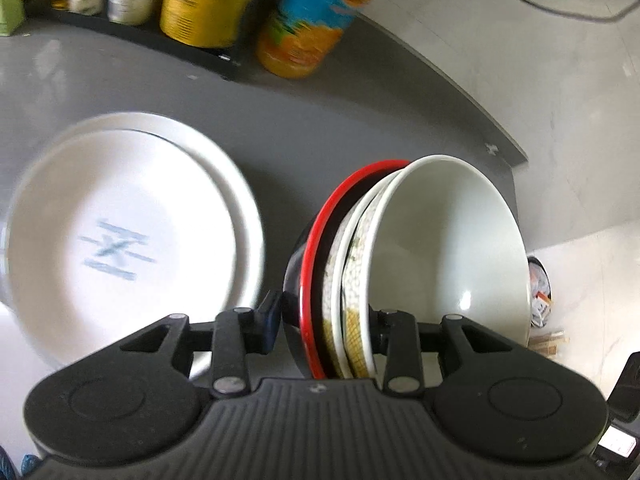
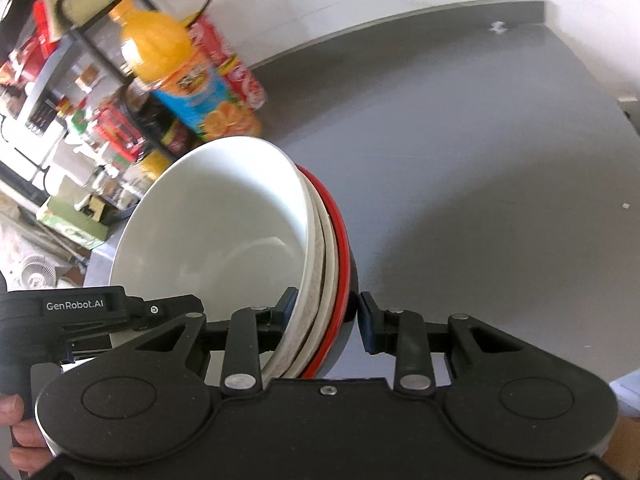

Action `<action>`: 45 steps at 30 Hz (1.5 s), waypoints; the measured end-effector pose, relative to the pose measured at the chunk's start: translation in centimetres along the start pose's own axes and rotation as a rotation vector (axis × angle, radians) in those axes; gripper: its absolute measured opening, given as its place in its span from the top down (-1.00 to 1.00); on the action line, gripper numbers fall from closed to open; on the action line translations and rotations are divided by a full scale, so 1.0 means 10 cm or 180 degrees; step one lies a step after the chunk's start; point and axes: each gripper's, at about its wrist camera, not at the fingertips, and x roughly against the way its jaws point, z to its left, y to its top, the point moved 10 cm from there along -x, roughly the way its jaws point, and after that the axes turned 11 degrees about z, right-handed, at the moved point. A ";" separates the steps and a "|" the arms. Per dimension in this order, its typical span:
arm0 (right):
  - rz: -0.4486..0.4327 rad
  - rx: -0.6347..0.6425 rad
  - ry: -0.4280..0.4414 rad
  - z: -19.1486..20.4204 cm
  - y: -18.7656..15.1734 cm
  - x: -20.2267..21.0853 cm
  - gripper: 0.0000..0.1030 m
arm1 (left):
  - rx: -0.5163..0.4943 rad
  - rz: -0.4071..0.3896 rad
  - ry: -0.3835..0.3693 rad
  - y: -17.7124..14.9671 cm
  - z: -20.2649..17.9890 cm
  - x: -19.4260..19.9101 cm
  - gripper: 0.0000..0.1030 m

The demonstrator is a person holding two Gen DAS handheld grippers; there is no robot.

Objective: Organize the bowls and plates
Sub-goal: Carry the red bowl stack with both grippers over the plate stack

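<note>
From the left wrist camera, the left gripper (image 1: 326,316) has its fingers closed on the near rims of a nested stack of bowls (image 1: 400,264): the blue-padded left finger presses the black outer wall of the red-rimmed bowl (image 1: 316,248), and the right finger sits inside the white bowl (image 1: 448,248), with a patterned bowl (image 1: 354,280) sandwiched between them. The stack is tilted on edge, mouths facing right, above the grey counter (image 1: 280,128). To the left, two stacked white plates (image 1: 132,224) lie flat on the counter, apart from the bowls. An orange juice bottle (image 1: 308,28) stands behind. From the right wrist camera, the right gripper (image 2: 326,316) holds the same stack from the opposite side, one finger inside the white bowl (image 2: 216,232) and the other just beside the dark outer wall; whether that pad touches I cannot tell. The left gripper's body (image 2: 80,316) shows at left.
</note>
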 end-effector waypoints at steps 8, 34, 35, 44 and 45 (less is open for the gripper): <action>0.0063 0.0150 0.0148 0.63 0.08 -0.17 0.41 | 0.0219 -0.0147 0.0032 0.09 0.56 0.44 0.31; 0.0366 0.0483 0.0033 1.64 0.02 -0.75 0.41 | 0.0563 -0.0107 0.0020 0.29 1.67 0.67 0.32; 0.0378 0.0479 0.0023 1.64 0.02 -0.76 0.41 | 0.0561 -0.0094 0.0020 0.29 1.69 0.66 0.32; 0.0437 0.0457 -0.0067 1.69 0.00 -0.87 0.41 | 0.0549 0.0006 0.0016 0.31 1.82 0.58 0.32; 0.0445 0.0438 -0.0073 1.69 0.00 -0.88 0.41 | 0.0548 0.0013 0.0012 0.32 1.83 0.57 0.32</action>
